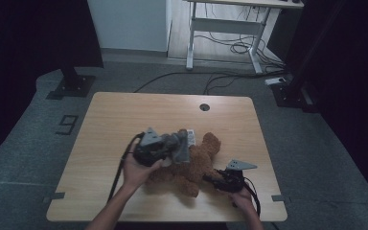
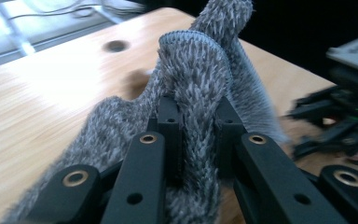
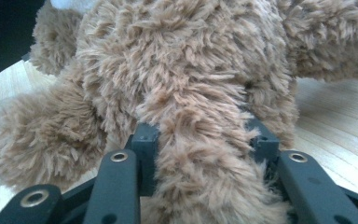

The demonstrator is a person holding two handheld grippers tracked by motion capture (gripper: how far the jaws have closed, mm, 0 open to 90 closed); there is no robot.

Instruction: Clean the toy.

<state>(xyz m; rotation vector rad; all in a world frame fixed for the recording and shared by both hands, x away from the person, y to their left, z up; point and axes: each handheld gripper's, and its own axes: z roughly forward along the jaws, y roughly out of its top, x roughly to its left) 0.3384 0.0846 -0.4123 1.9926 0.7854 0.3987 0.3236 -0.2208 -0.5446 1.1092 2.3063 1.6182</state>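
Toward the near edge of the desk [image 1: 115, 110], left of its middle, the left tool [image 2: 198, 121] is clenched on a fold of grey fuzzy fabric [image 2: 200, 79], a small garment that hangs from its jaws just above the wood. In the high view the same left tool [image 1: 165, 148] sits over the bear's upper body with the grey piece draped beside it. The bite looks narrow, only a pinched ridge of knit. If the cloth is still caught round the toy, a sharp pull could slide the fabric out of the jaws or stretch it rather than free it.

The brown teddy bear [image 1: 196, 163] lies across the middle of the desk, nearer the front edge than the back, its head toward the far side.

At the near right corner the right tool [image 1: 215, 181] is grasping a plush limb of the bear [image 3: 200, 154], jaws sunk into the pile on both sides. Fur compresses, so that hold may be softer than it looks. Should it creep, the whole bear would follow the left hand and the garment would not come away. The bear could also drag toward the front edge and tip off.
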